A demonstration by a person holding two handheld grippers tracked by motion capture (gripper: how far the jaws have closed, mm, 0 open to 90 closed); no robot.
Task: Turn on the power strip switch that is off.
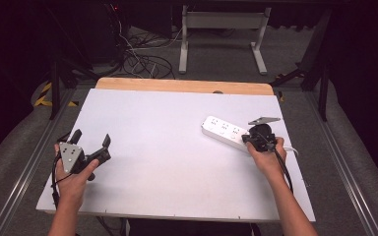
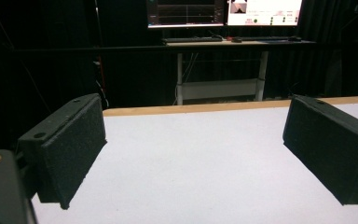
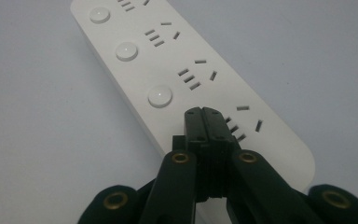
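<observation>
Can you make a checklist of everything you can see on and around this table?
Surface: white table with a wooden strip along the far edge.
Job's things: white power strip lying flat at the right, three round buttons beside its sockets.
Clutter: nothing seen.
Grippers: left gripper open, jaws wide apart over bare table; right gripper shut, tips over the power strip's near end.
Cables: tangle on the floor beyond the table.
Surroundings: desk with monitors, dark curtains.

We see left gripper (image 1: pixel 92 140) held low at table's left edge, jaws spread wide, nothing between them. Right gripper (image 1: pixel 246 139) at the right side, jaws pressed fully together, tips down. Both forearms enter from below.
</observation>
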